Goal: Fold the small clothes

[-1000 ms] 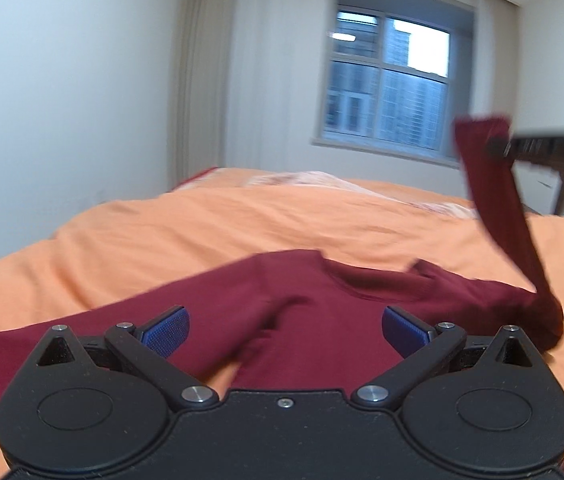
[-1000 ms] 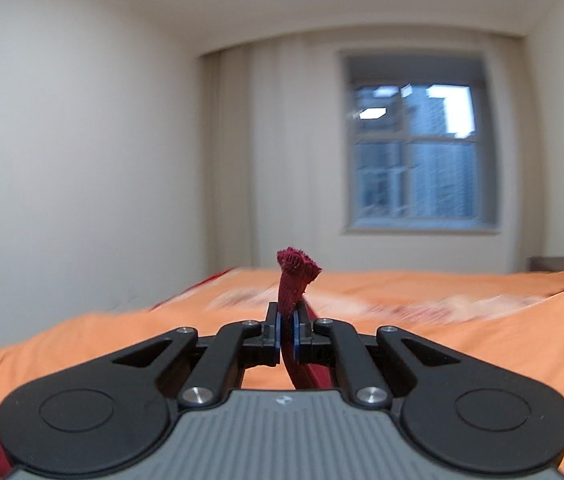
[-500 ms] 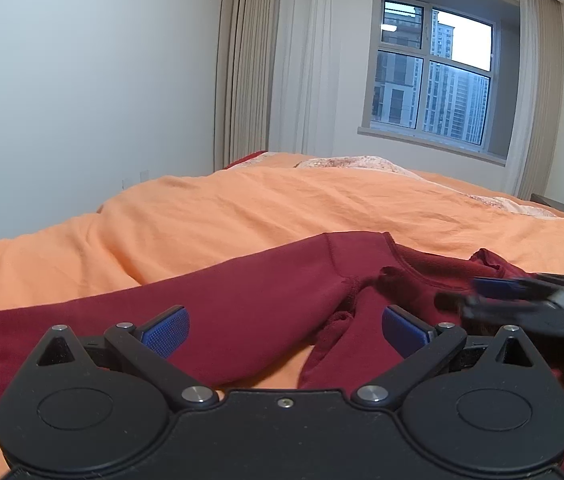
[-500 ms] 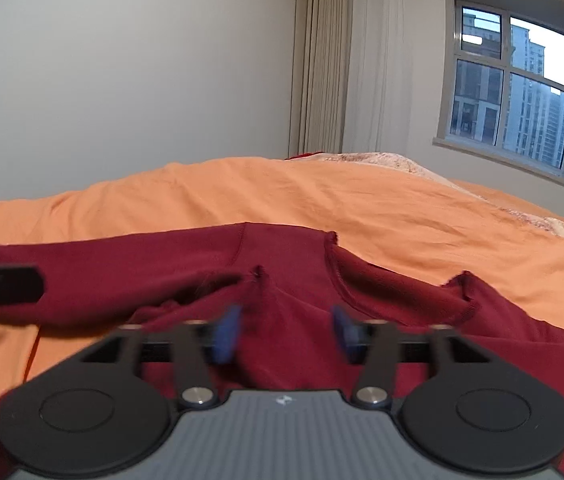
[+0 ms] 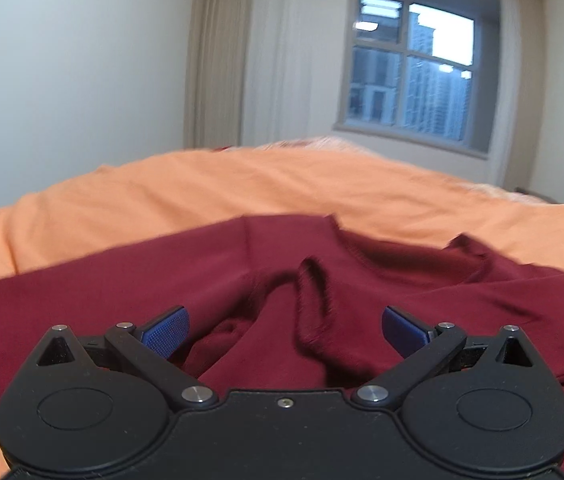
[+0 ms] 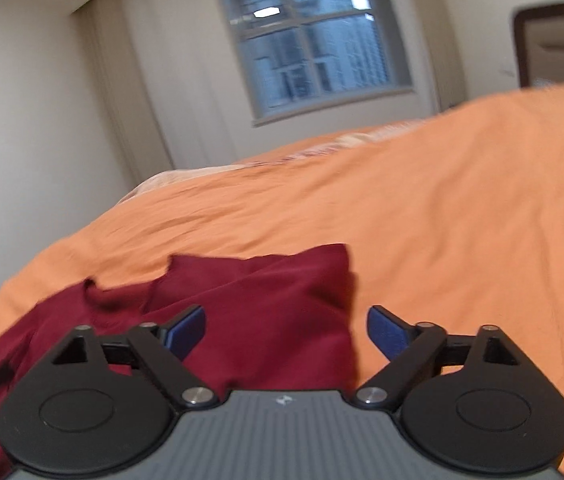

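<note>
Since a second ago, the right gripper (image 6: pixel 286 330) had let go of the sleeve it held aloft and pulled aside, its jaws spread and empty. On the bed (image 5: pixel 242 188) the shirt (image 5: pixel 362 276) lay with that sleeve folded across its chest, probably to narrow it for folding. Its other sleeve (image 5: pixel 42 304) trailed out left, not yet folded. Over the rumpled middle hovered the left gripper (image 5: pixel 285 330), jaws spread, holding nothing. Nothing blocked either gripper; window (image 5: pixel 410 68) and curtains stood far off.

Dark red long-sleeved top (image 5: pixel 362 288), rumpled, sleeve folded across, lying on orange bedcover (image 5: pixel 242 188)
</note>
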Available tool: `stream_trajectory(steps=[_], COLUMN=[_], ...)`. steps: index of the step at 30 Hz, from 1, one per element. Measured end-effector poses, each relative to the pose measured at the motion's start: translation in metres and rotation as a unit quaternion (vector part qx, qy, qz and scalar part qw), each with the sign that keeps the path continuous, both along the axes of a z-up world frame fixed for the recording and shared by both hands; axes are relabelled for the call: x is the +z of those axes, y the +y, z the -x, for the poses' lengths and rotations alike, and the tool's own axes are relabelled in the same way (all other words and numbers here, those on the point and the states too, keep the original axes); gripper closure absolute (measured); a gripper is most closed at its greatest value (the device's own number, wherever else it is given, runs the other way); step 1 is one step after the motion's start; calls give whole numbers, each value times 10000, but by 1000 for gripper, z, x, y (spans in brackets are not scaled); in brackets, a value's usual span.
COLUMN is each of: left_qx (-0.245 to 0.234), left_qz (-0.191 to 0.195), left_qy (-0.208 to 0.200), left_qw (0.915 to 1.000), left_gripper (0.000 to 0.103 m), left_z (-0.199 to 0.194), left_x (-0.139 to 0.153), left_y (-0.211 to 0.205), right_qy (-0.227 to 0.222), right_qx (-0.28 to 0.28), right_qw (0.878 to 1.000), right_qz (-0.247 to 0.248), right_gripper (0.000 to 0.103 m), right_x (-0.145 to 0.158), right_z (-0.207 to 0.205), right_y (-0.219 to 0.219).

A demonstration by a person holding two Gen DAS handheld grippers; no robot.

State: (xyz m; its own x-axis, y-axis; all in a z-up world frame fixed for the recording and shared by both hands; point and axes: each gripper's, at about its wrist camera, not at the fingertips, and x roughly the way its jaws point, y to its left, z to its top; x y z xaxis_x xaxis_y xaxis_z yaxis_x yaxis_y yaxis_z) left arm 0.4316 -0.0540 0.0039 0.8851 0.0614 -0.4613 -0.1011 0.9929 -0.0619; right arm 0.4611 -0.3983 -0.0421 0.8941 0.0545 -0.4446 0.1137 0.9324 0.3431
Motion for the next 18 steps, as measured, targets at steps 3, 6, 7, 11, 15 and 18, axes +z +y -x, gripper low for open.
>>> stream_trajectory(steps=[3, 6, 7, 11, 15, 18], left_qx=[244, 315, 311, 289, 263, 268], left_qz=[198, 531, 571, 541, 460, 380], left_qy=[295, 529, 491, 432, 410, 422], left_qw=[9991, 9967, 9967, 9972, 9977, 9980], left_gripper=[1, 0, 0, 0, 0, 0], left_z=[-7, -12, -10, -8, -10, -10], left_x=[-17, -37, -39, -41, -43, -43], left_y=[10, 22, 24, 24, 20, 18], right_qy=[55, 128, 197, -38, 69, 373], right_qx=[-73, 94, 130, -62, -276, -264], right_qw=[9978, 9933, 9926, 9976, 9986, 9985], right_qz=[-654, -1141, -1189, -696, -452, -299], right_gripper=[25, 48, 77, 95, 95, 86], right_x=[-13, -28, -32, -26, -26, -31], right_z=[-25, -48, -54, -44, -39, -42], right_y=[-28, -43, -44, -41, -39, -39])
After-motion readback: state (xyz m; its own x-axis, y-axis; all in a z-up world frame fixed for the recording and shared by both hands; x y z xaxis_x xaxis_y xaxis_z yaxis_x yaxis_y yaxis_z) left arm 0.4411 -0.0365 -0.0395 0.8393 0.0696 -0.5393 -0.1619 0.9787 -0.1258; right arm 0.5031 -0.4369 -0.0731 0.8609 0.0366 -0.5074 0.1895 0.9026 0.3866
